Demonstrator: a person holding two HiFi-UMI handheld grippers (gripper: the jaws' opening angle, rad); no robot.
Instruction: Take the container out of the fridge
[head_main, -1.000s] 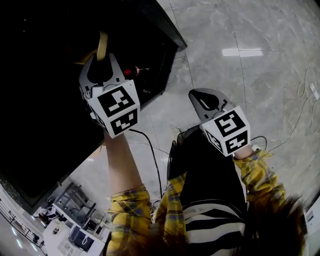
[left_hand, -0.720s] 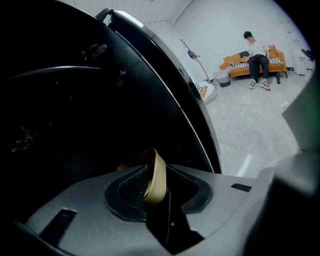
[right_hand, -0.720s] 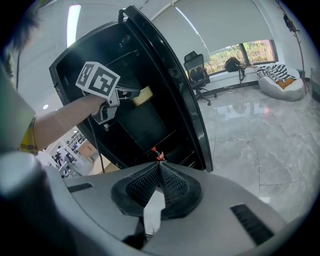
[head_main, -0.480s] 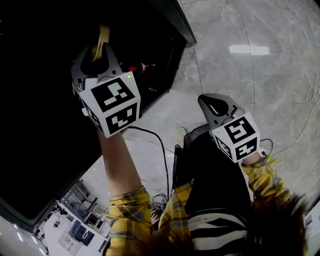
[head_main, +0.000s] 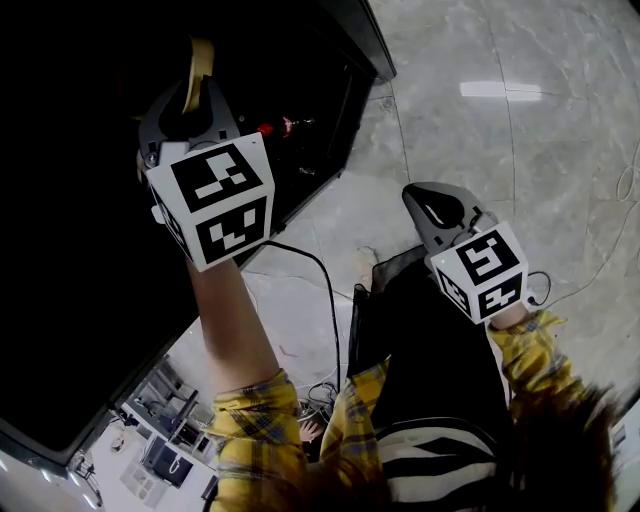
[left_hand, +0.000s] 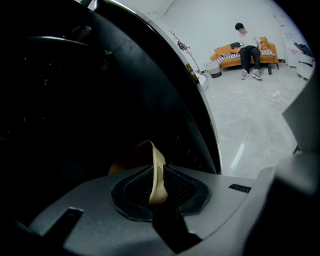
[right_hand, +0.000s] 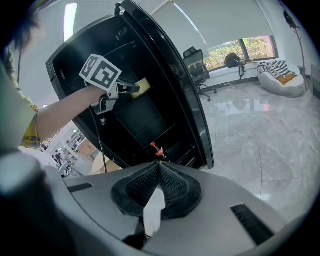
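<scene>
"So, which step?"

"Withdrawal, I'd judge. The left tongs pinch the rim of the pale-tan thin-walled container, just ahead of them inside the tall black fridge. The right tongs are closed, empty, and well outside. Next: draw straight back."

"Writing?"

"None legible. The label on the small red bottle is too small."
</scene>
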